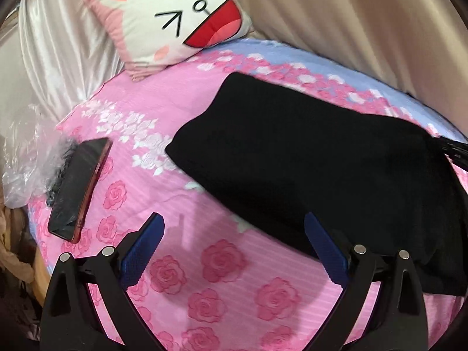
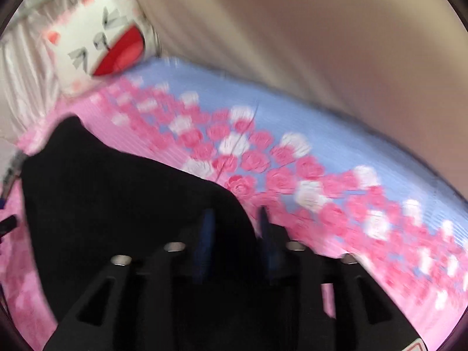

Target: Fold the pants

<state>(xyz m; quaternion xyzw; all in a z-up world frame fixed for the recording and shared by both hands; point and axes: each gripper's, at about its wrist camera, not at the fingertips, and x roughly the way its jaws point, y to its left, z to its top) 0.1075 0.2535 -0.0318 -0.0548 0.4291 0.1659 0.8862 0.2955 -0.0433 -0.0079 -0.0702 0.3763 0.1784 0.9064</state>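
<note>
Jaws of left gripper (image 1: 234, 231) wide, empty; right gripper (image 2: 235, 219) half-open astride pants (image 2: 117, 190) edge.

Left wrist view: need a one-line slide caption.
Open left gripper over the pink rose-print bedsheet, beside the folded black pants; red-cased phone on its other side.

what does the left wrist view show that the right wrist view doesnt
Only the left wrist view: a red-edged phone lying on the bedspread beside crumpled clear plastic, and the left gripper wide open with nothing between its blue pads.

Only the right wrist view: the right gripper, blurred, at the near edge of the pants, and a long stretch of the bedspread's blue band along the curtain.

Both: the folded black pants, the pink rose bedspread, the cat-face pillow and the beige curtain.
</note>
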